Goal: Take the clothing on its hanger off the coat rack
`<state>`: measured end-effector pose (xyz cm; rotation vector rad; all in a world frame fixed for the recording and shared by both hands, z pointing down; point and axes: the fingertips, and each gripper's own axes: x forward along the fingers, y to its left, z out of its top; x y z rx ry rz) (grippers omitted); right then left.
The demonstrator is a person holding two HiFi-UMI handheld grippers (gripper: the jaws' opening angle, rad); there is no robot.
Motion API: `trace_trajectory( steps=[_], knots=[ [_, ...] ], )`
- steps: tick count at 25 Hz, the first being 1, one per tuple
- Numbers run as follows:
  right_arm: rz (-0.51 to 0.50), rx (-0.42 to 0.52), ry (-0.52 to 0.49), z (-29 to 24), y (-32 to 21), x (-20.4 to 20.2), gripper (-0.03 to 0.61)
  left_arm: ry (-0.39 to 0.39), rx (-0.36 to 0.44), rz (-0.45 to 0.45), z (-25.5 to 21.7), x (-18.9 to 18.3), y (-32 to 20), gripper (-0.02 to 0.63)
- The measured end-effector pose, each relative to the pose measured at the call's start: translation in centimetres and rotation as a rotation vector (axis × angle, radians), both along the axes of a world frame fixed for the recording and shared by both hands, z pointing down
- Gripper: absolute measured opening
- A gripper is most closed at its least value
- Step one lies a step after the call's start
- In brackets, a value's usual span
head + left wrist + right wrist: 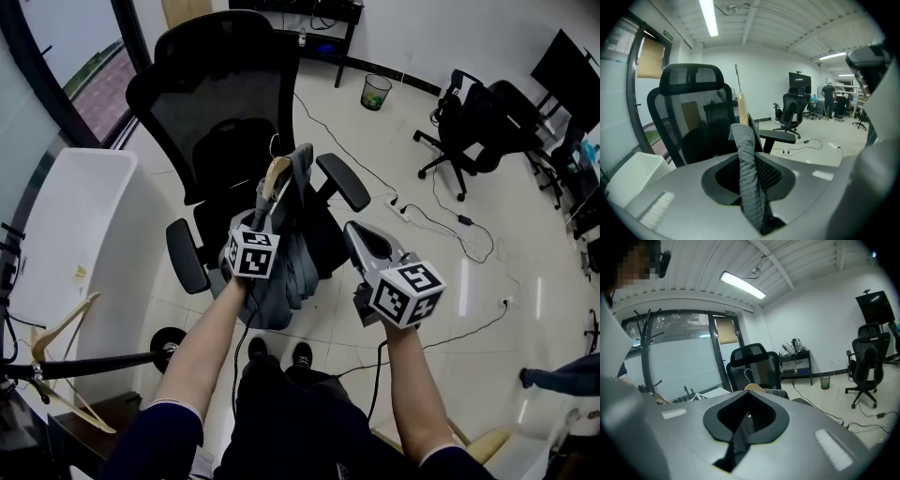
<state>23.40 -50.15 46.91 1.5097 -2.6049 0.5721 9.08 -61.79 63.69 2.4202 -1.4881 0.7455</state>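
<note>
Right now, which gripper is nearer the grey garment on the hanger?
Left. The left gripper is clamped on the grey garment just below the wooden hanger. The right gripper sits to the garment's right, apart from it, jaws together and empty.

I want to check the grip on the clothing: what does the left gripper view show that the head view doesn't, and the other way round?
Only the left gripper view: the left gripper with its jaws closed on a fold of the grey garment, a ceiling light strip, and a person far off.
Only the head view: the right gripper, the coat rack with an empty wooden hanger, and a green waste bin.
Both: the garment, its wooden hanger and the black mesh chair.
</note>
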Motion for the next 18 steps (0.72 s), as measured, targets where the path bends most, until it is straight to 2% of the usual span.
trace_trajectory(
  steps=[6,12,18],
  knots=[
    [-0.007,-0.037,0.02,2.4,0.3,-0.1,0.002,0.022,-0.074,-0.044,5.5,-0.5,0.7,0.075],
    [-0.062,0.001,0.025,2.7,0.7,-0.9,0.002,0.013,-0.12,-0.06,9.3,-1.5,1.4,0.075],
    [-0.077,-0.012,0.028,3.3,0.5,-1.0,0.002,-0.015,-0.111,-0.063,10.3,-1.8,1.2,0.083]
  ],
)
